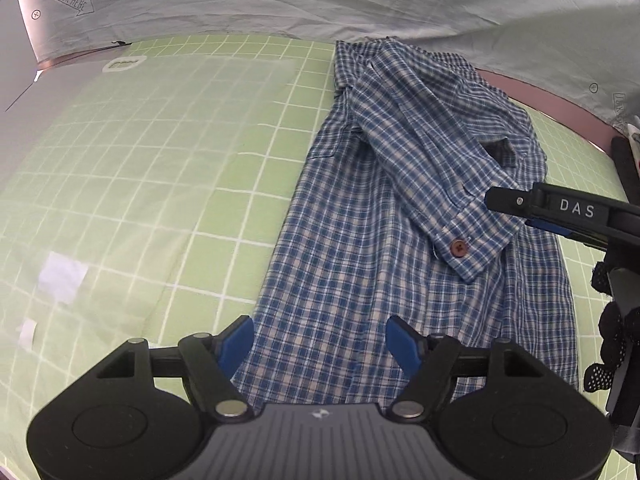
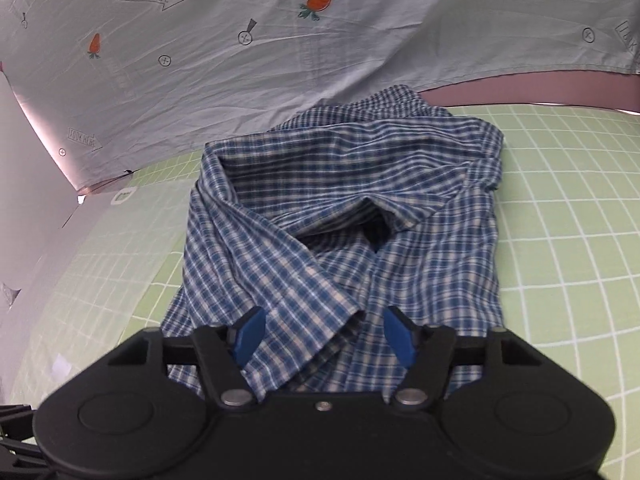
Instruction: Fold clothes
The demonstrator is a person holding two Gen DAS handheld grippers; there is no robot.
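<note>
A blue and white checked shirt [image 1: 360,240] lies on the green grid mat [image 1: 160,160], partly folded, with a sleeve laid across the body and its cuff with a brown button [image 1: 458,248] on top. My left gripper [image 1: 320,344] is open over the shirt's near hem, jaws wide apart, holding nothing. My right gripper [image 1: 496,200] comes in from the right with its tip at the sleeve cuff. In the right wrist view the right gripper [image 2: 324,336] is open, with the cuff [image 2: 316,320] lying between its blue pads [image 2: 248,332]. The shirt [image 2: 340,208] fills the middle of that view.
A pale sheet with carrot prints [image 2: 280,40] hangs behind the mat. A pink edge [image 2: 520,88] runs along the mat's far side. Bare green mat [image 2: 560,220] lies right of the shirt, and also left of it in the left wrist view.
</note>
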